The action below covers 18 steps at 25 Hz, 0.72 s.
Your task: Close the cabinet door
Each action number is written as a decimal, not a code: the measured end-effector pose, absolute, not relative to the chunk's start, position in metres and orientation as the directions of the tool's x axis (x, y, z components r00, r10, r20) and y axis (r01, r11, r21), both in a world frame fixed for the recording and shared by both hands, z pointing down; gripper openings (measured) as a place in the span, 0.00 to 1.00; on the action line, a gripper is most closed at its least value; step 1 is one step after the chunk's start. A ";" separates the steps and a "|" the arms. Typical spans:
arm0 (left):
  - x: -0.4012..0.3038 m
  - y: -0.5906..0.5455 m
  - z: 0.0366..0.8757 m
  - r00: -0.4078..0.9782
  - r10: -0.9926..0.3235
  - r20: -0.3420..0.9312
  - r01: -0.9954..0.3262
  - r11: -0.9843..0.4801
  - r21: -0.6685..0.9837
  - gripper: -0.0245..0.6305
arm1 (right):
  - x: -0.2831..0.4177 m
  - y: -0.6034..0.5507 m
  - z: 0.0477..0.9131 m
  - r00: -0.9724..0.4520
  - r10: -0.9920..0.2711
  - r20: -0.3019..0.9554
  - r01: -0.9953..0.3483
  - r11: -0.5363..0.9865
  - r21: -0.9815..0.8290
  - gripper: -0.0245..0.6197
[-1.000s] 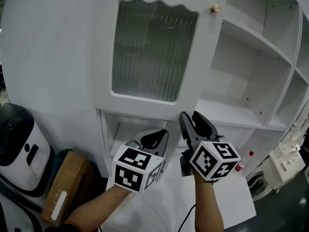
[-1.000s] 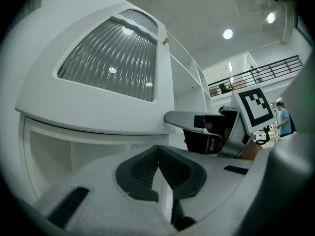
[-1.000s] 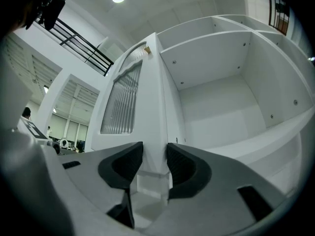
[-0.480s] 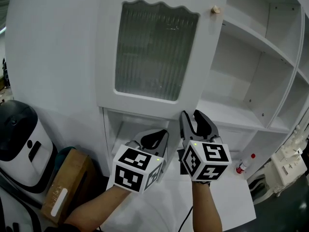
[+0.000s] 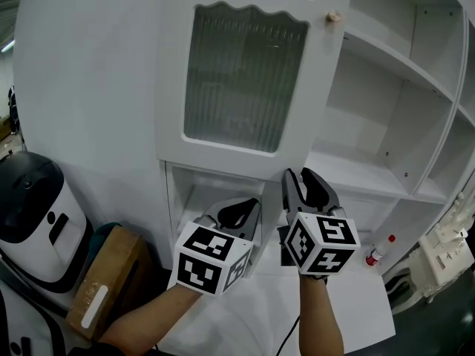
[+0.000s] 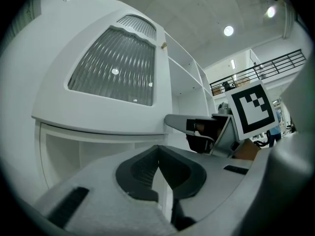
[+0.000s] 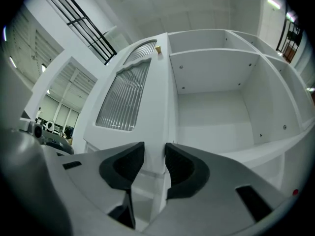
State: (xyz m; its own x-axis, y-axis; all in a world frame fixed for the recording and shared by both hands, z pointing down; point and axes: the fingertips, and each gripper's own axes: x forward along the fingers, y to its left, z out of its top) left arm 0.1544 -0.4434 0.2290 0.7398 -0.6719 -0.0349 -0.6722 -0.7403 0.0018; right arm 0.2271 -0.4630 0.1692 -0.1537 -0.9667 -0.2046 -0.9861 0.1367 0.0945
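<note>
The left gripper (image 5: 239, 213) hovers low before the cabinet, jaws together and empty. The white cabinet door with its ribbed glass pane (image 5: 245, 80) stands swung open, its lower edge between the right gripper's (image 5: 303, 178) closing jaws.

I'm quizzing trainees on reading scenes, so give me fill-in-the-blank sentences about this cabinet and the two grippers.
The cabinet door stands ___.
Its edge lies between the ___ gripper's jaws.
On the left gripper, the jaws are pressed ___.
Missing: open; right (the right gripper is closing its jaws around that edge); together.
</note>
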 end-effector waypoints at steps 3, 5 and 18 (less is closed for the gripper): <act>0.148 -0.443 0.230 0.734 -0.678 -0.034 -0.678 -0.735 0.007 0.06 | 0.224 -0.456 0.172 -0.152 -0.966 -0.209 -0.987 0.136 0.090 0.26; 0.145 -0.441 0.230 0.732 -0.680 -0.033 -0.681 -0.733 0.009 0.06 | 0.217 -0.451 0.175 -0.165 -0.965 -0.202 -0.984 0.148 0.095 0.25; 0.125 -0.428 0.234 0.724 -0.689 -0.034 -0.689 -0.725 0.016 0.06 | 0.172 -0.432 0.205 -0.205 -0.969 -0.140 -0.975 0.189 0.118 0.17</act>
